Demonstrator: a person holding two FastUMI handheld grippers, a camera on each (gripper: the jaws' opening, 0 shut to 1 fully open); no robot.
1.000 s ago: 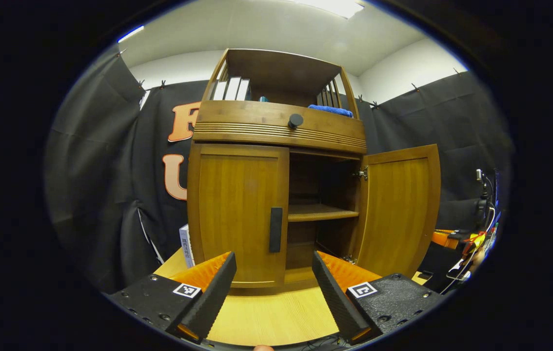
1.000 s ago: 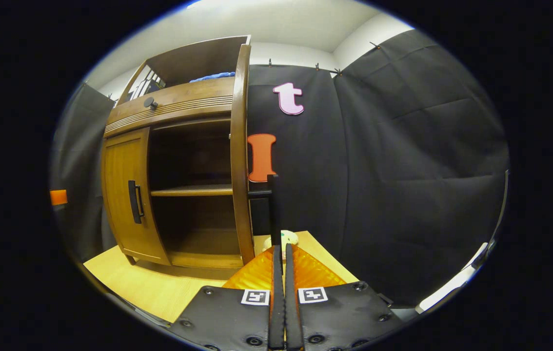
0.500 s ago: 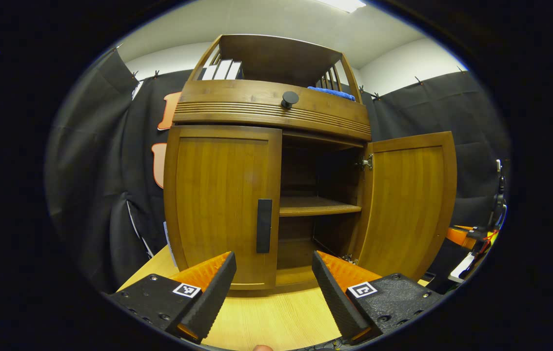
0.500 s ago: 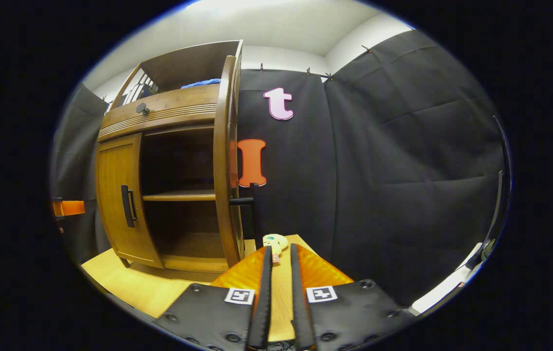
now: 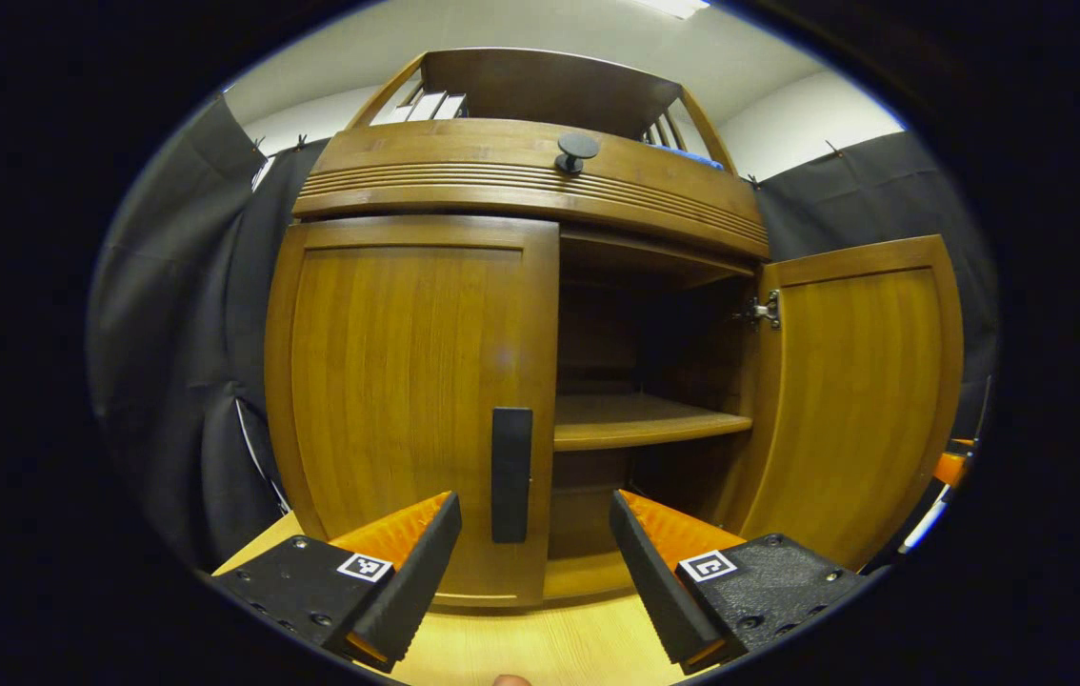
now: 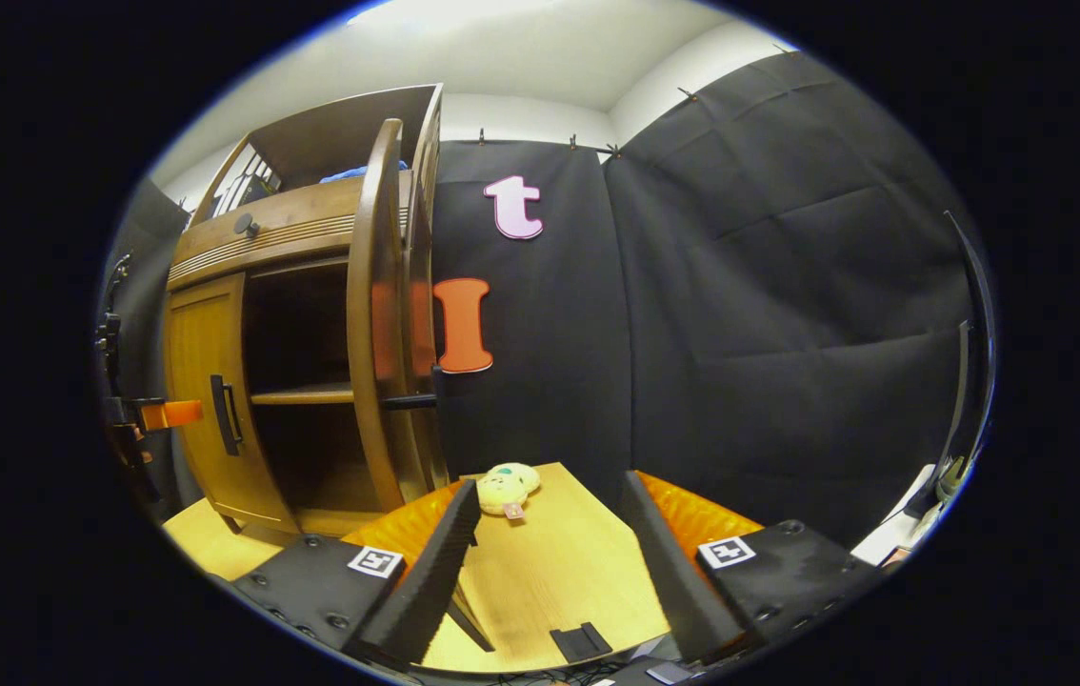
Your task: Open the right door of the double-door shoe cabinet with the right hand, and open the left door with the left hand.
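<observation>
The wooden shoe cabinet [image 5: 521,171] looms close in the left gripper view. Its left door [image 5: 407,381] is closed, and the black handle [image 5: 511,474] stands just ahead, between the fingers of my open left gripper [image 5: 530,581], apart from both. The right door [image 5: 859,400] hangs wide open, showing a bare shelf [image 5: 640,424]. In the right gripper view that door [image 6: 370,314] is seen edge-on with its handle [image 6: 411,401] sticking out. My right gripper [image 6: 545,572] is open and empty, back from the door over the table.
A small plush toy [image 6: 505,486] lies on the light wooden table [image 6: 559,572] beside the open door. Books and a blue cloth [image 5: 683,157] sit in the cabinet's top tray. A drawer knob [image 5: 576,150] juts out above the doors.
My left gripper has moved in close to the left door's handle. My right gripper has let go of the right door's handle, opened and drawn back; that door has swung wider.
</observation>
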